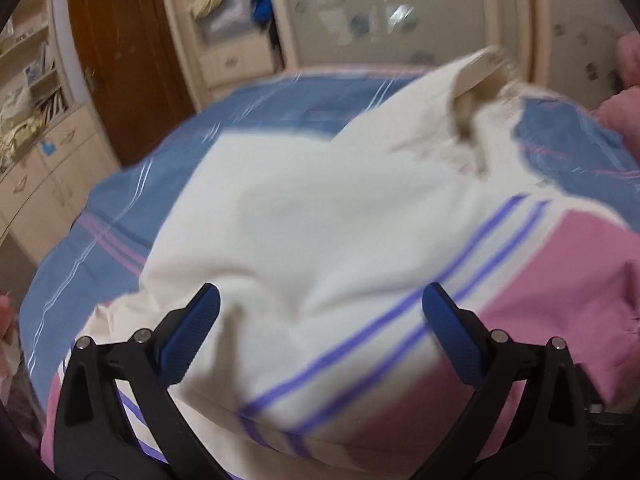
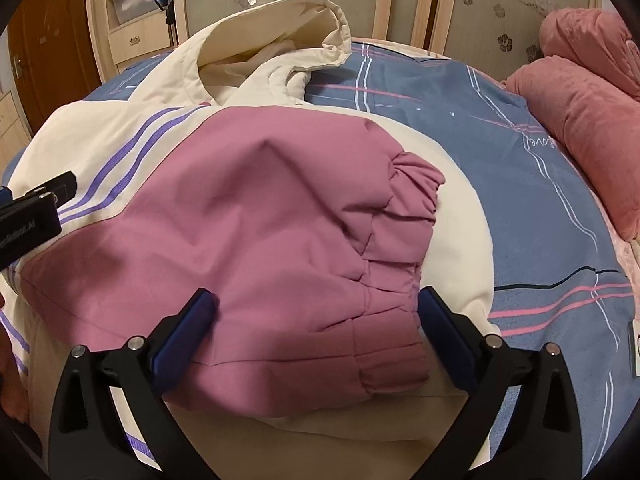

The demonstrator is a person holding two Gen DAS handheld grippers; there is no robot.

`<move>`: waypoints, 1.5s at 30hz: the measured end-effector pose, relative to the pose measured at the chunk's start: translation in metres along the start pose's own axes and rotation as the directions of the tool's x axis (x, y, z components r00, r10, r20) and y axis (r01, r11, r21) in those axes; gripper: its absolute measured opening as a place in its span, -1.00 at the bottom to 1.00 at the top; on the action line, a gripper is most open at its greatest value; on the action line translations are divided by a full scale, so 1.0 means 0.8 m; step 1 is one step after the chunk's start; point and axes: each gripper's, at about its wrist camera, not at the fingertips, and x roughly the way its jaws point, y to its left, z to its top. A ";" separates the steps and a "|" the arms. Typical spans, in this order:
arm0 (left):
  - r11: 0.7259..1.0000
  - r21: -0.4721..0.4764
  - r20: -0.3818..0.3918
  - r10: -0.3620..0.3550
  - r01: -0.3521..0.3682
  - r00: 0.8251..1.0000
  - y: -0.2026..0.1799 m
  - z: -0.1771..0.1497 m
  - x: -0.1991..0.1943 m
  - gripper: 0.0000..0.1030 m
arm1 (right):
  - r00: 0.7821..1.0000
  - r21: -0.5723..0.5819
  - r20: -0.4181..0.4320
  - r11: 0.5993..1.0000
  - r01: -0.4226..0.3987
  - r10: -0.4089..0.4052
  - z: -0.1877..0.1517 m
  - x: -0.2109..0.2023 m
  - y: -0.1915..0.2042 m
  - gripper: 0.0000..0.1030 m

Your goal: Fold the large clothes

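Behind the bed (image 2: 540,200) stands a cream wardrobe (image 2: 132,40) with a brown door (image 1: 120,60) to its left, and two pink pillows (image 2: 584,128) lie along the bed's far right edge. On the blue checked bedcover you have the jacket (image 2: 240,208) spread across the middle of the bed, reaching toward its near edge. It is cream with purple stripes and a pink sleeve (image 2: 312,240) laid over the body.

Your right gripper (image 2: 316,320) is spread wide, grasping nothing. Its two fingers hang on either side of the sleeve's gathered cuff (image 2: 400,320); whether they touch the cloth cannot be told. Your left gripper (image 1: 320,316) is likewise released, over the cream and striped panel, and its view is blurred.

What matters for the next move: the jacket's long axis runs away from you, from the hem at the near edge to the hood (image 2: 280,36) toward the far edge. The sleeve crosses it at a slant. Your right hand is the nearer one to the cuff and to the jacket's right side, while your left sits over the left side. A lengthwise fold would likely want both hands on the hem; a sleeve tidy would fall to the right alone.
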 end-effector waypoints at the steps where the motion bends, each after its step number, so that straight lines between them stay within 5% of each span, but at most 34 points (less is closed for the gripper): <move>1: 0.999 -0.030 -0.065 -0.027 0.025 0.998 0.008 -0.004 0.019 0.96 | 1.000 0.000 0.001 1.000 -0.001 0.001 -0.001 -0.001 0.000 0.97; 3: 0.993 -0.084 -0.060 -0.084 0.078 0.995 0.019 -0.010 0.031 0.96 | 1.000 -0.002 0.002 1.000 -0.004 0.004 -0.001 -0.001 0.001 0.97; 7: 0.999 -0.038 -0.007 -0.023 0.023 1.000 0.006 -0.017 0.024 0.96 | 1.000 -0.007 0.001 1.000 0.005 -0.005 0.000 0.000 0.001 0.97; 17: 0.998 -0.051 0.041 -0.020 0.022 0.999 0.004 -0.019 0.002 0.96 | 1.000 -0.009 0.004 1.000 0.008 -0.008 0.000 0.001 0.001 0.97; 19: 0.998 -0.027 0.097 -0.051 0.054 0.994 -0.010 -0.024 -0.015 0.96 | 1.000 -0.009 0.003 1.000 0.009 -0.009 0.000 0.001 0.001 0.97; 22: 0.989 0.146 0.088 -0.019 0.006 0.996 -0.058 -0.028 -0.012 0.96 | 1.000 -0.009 0.003 1.000 0.008 -0.008 0.000 0.001 0.001 0.97; 25: 0.979 0.203 0.088 0.003 -0.021 0.996 -0.080 -0.026 -0.003 0.96 | 1.000 -0.017 0.001 1.000 0.015 -0.015 0.000 0.003 0.003 0.97; 31: 0.988 0.109 0.031 -0.117 0.113 0.993 -0.058 -0.023 0.013 0.96 | 1.000 -0.026 0.001 0.999 0.024 -0.024 0.002 0.006 0.004 0.97; 45: 0.989 0.115 0.043 -0.103 0.098 0.994 -0.062 -0.027 0.013 0.96 | 1.000 -0.030 0.003 0.999 0.028 -0.028 0.002 0.007 0.004 0.97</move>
